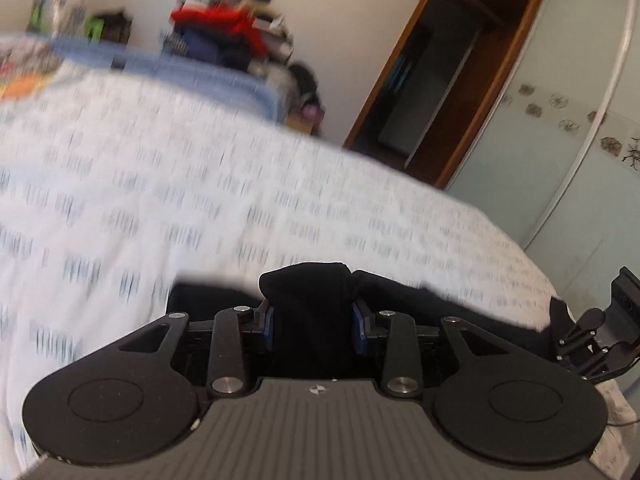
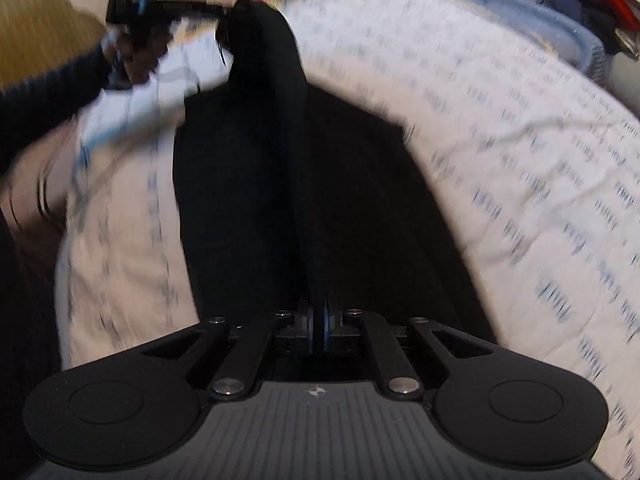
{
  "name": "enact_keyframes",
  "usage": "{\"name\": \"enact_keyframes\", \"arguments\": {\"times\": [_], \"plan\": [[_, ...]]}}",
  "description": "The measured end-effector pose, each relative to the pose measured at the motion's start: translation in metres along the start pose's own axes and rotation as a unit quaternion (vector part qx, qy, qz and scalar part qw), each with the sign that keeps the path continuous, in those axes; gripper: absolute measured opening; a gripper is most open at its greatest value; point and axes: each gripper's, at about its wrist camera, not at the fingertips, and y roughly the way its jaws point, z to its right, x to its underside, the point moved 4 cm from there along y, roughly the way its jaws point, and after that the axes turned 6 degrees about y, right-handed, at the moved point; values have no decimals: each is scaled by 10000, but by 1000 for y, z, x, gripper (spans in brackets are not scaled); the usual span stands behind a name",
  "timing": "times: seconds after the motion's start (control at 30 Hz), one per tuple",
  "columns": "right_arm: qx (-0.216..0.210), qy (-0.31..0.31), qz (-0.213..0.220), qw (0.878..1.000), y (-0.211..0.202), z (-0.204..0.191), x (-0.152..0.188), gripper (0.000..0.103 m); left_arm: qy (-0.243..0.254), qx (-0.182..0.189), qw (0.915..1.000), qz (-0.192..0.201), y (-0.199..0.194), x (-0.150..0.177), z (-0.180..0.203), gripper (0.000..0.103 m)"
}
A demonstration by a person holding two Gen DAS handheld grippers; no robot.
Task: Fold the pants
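The black pants (image 2: 288,184) lie along the white patterned bed cover (image 2: 500,120). In the right wrist view my right gripper (image 2: 319,330) is shut on one end of the pants. The cloth runs away from it to my left gripper (image 2: 224,16), which holds the far end lifted. In the left wrist view my left gripper (image 1: 313,326) is shut on a thick bunch of the black pants (image 1: 312,292), with blue pads on either side. The right gripper (image 1: 560,338) shows at the right edge, holding the same cloth.
The bed cover (image 1: 200,184) fills most of the left wrist view. A blue blanket (image 1: 180,68) lies at the bed's far edge, with a pile of clothes (image 1: 224,28) behind it. A wooden door frame (image 1: 420,80) and a glass wardrobe door (image 1: 560,120) stand to the right.
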Motion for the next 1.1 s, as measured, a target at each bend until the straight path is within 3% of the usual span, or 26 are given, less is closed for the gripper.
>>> {"name": "enact_keyframes", "arguments": {"times": [0.17, 0.27, 0.4, 0.53, 0.67, 0.73, 0.77, 0.83, 0.9, 0.97, 1.03, 1.07, 1.1], "plan": [[341, -162, 5, 9993, 1, -9, 7, 5, -11, -178, 9985, -524, -15, 28, -17, 48], [487, -236, -31, 9985, 3, -12, 6, 5, 166, -267, 9957, -873, -35, 32, -23, 59], [645, -374, -66, 9972, 9, -17, 10, 5, 365, -765, 9912, -1021, -68, 37, -27, 56], [752, -372, -29, 9965, 10, -20, 13, 5, -79, -756, 9918, -1023, -76, 46, -31, 61], [866, -402, -34, 9954, 11, -22, 13, 5, 28, -351, 9938, -1054, -83, 51, -7, 61], [933, -441, -46, 9946, 12, -24, 14, 5, 104, -241, 9967, -769, -89, 42, 9, 61], [982, -470, -45, 9940, 12, -25, 15, 5, 39, -1, 9988, -480, -92, 34, 18, 61], [1094, -536, -65, 9925, 15, -28, 15, 5, -125, 512, 9986, -34, -82, 16, 31, 73], [1230, -635, -95, 9903, 18, -32, 15, 5, -161, 671, 9976, 18, -55, 5, 41, 75], [1399, -777, -130, 9870, 18, -38, 16, 6, -306, 686, 9964, -400, -17, 8, 43, 75], [1551, -869, -117, 9840, 18, -42, 19, 5, -402, 261, 9919, -1176, 23, 29, 35, 66], [1608, -851, -63, 9833, 18, -43, 21, 5, -354, 238, 9924, -1150, 31, 37, 32, 68], [1644, -801, 5, 9831, 18, -43, 23, 6, -237, 326, 9952, -887, 27, 39, 32, 73]]}}
